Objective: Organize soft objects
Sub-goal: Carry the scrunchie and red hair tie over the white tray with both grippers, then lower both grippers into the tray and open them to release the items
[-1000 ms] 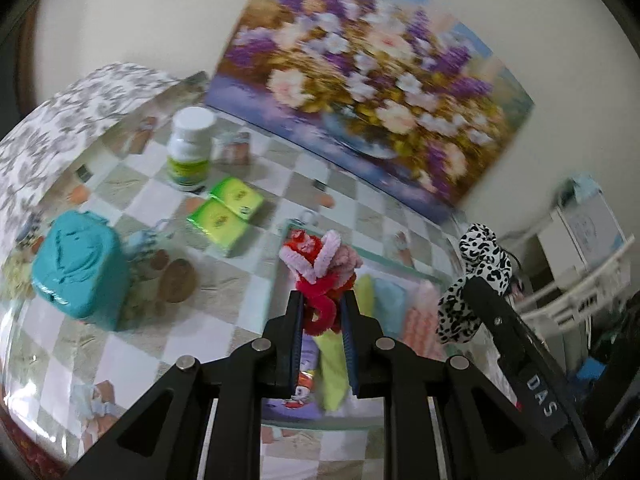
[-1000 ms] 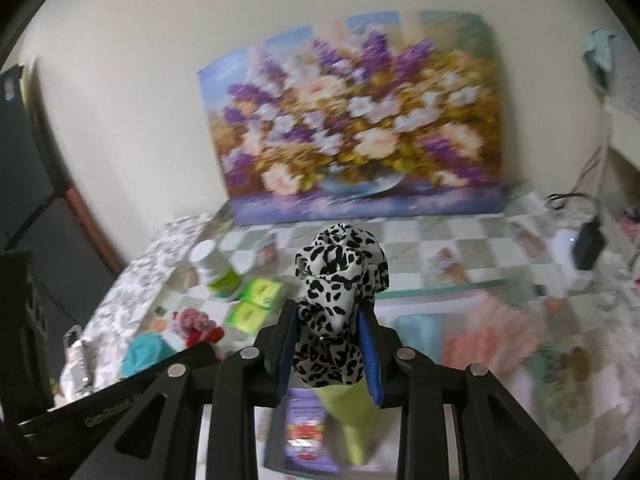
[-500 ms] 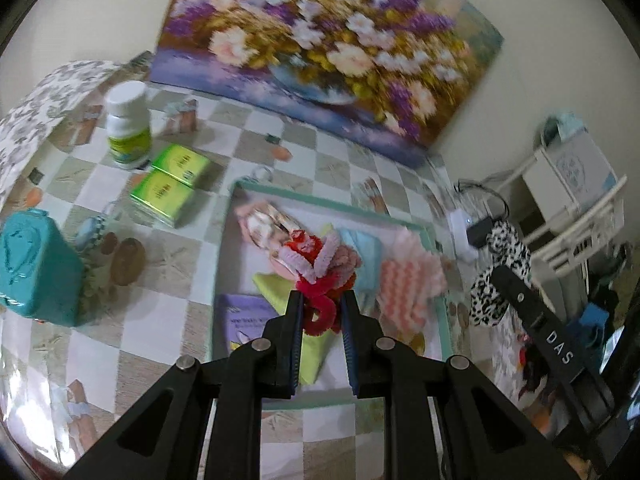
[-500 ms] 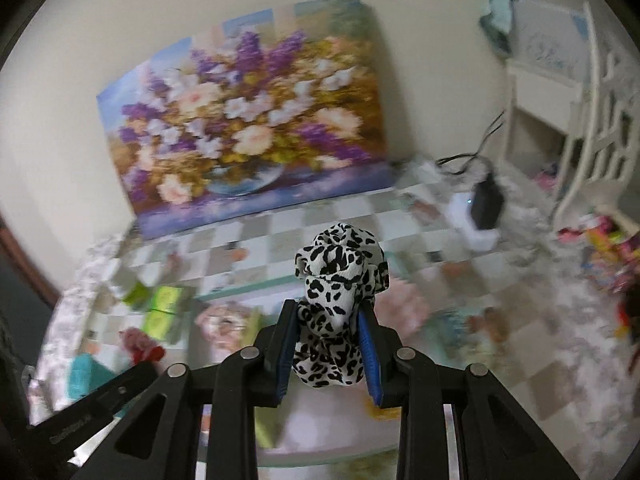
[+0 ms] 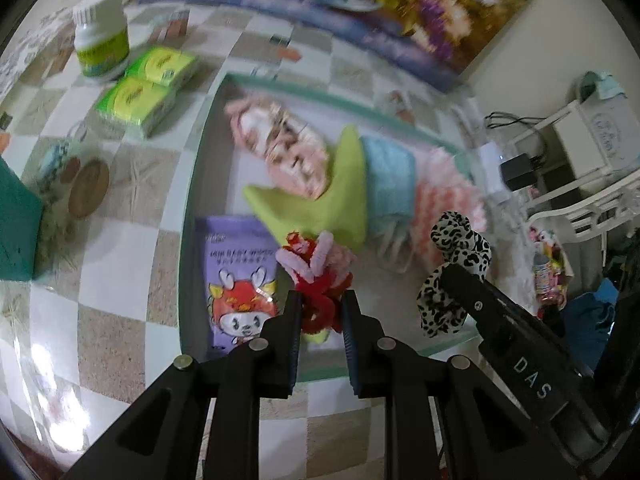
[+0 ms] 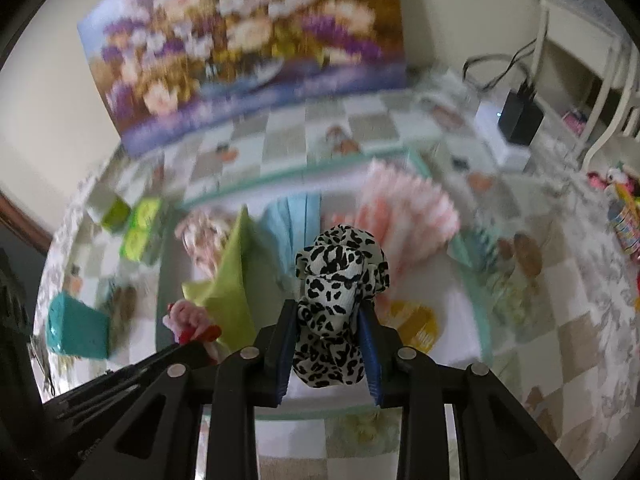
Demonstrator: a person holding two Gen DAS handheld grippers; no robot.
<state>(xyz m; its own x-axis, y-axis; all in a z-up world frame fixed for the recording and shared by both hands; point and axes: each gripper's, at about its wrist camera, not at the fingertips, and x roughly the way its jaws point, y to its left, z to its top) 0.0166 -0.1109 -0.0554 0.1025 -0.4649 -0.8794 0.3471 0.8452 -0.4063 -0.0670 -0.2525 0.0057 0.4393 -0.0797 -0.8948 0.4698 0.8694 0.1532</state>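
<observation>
Left tongs [image 5: 320,312] clamped on red-pink chenille scrunchie [image 5: 316,268], lower centre; right tongs [image 6: 326,344] clamped on leopard-print scrunchie [image 6: 340,276], both held over the tray [image 5: 192,184]. Both judged light, squashy, non-fragile; best pinched across the bunched middle. Tray crowded: green cloth [image 5: 320,204], blue towel [image 5: 388,176], purple packet [image 5: 236,264]; free space only at lower right

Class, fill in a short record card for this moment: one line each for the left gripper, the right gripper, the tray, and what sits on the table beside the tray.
left gripper: shut on a red and pink scrunchie
right gripper: shut on a spotted scrunchie
tray: holds a green cloth, blue cloth, pink cloth, purple packet
beside tray: white bottle, two green packs
</observation>
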